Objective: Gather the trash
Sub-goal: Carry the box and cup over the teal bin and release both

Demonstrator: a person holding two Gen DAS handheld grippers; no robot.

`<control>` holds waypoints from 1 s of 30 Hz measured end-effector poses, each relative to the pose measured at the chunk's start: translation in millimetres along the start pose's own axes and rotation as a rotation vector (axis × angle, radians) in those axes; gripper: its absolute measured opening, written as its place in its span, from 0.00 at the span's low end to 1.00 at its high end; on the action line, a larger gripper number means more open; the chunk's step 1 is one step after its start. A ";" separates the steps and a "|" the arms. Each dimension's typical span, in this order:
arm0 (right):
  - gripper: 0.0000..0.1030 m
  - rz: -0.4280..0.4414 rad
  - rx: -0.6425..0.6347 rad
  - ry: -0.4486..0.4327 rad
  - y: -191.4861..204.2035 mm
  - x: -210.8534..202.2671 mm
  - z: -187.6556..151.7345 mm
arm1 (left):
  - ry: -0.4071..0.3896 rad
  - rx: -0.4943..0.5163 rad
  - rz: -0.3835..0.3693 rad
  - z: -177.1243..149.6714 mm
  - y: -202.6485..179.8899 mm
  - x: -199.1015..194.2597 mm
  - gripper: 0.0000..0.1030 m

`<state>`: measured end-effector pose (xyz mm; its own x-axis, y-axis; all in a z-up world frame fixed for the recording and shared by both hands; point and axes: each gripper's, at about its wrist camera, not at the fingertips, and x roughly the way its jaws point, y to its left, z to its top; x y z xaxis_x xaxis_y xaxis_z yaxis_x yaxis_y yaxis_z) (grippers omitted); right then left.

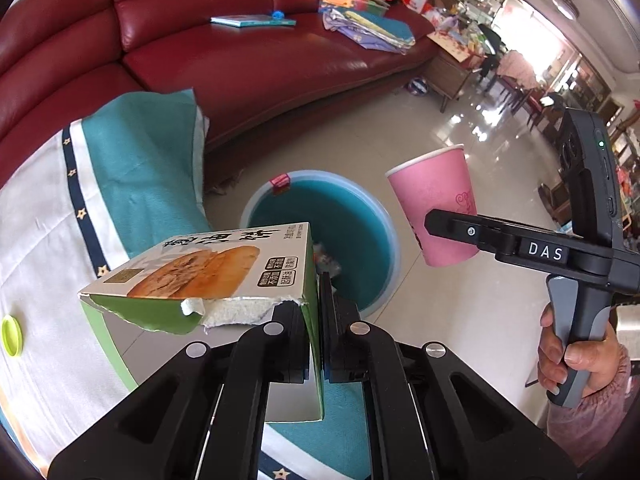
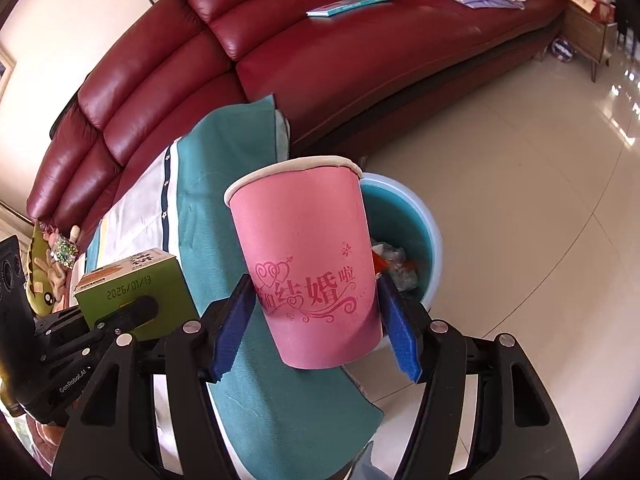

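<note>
**Nearly there: a box and a cup carried toward the bin**

Closest to the viewer, the left gripper (image 1: 320, 312) is clamped tight on one thin wall of a torn food box (image 1: 208, 276), which sticks out sideways on the near side of the bin (image 1: 384, 216). The box is not yet over the bin's mouth; it hangs above the teal and white cloth (image 1: 60, 220) just beside it.

Next, the right gripper (image 2: 316, 320) holds a pink paper cup (image 2: 308, 264) upright, its blue pads (image 2: 236, 328) pressing the cup's lower sides. A hand (image 1: 572, 356) grips its handle. The cup hangs near the bin's rim, on the side away from the cloth, and looks to be short of the opening.

Beyond both, the round blue bin stands on the pale tiled floor (image 1: 460, 140), with some crumpled wrappers (image 2: 394, 264) already lying inside. A green lid (image 1: 12, 336) rests on the cloth, well apart from the bin, and may still need collecting.

Farthest off, behind the bin, a red sofa (image 1: 260, 52) holds a book (image 1: 252, 21) and folded fabric.

Some rubbish appears binned; these two pieces are held but not dropped.
</note>
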<state>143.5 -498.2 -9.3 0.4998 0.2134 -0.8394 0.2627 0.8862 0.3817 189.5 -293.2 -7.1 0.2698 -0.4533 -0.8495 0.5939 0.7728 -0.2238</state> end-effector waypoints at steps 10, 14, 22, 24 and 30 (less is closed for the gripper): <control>0.58 -0.030 0.063 0.021 -28.3 22.1 7.6 | 0.108 0.065 -0.063 23.3 -35.6 66.4 0.06; 0.58 -0.041 0.076 0.036 -33.7 32.0 11.6 | 0.154 0.064 -0.072 29.3 -40.2 93.7 0.13; 0.58 -0.046 0.081 0.063 -36.5 48.1 17.9 | 0.131 0.049 -0.027 26.2 -29.3 95.9 0.83; 0.58 -0.045 0.080 0.068 -36.0 50.4 18.2 | 0.130 0.043 -0.011 24.6 -25.1 93.3 0.86; 0.58 -0.043 0.069 0.091 -30.0 59.9 15.7 | 0.147 0.001 0.004 18.8 -8.1 86.9 0.90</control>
<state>178.6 -518.5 -65.0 0.4104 0.2154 -0.8861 0.3397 0.8656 0.3678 222.5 -347.2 -70.1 0.1584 -0.3801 -0.9113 0.5940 0.7739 -0.2196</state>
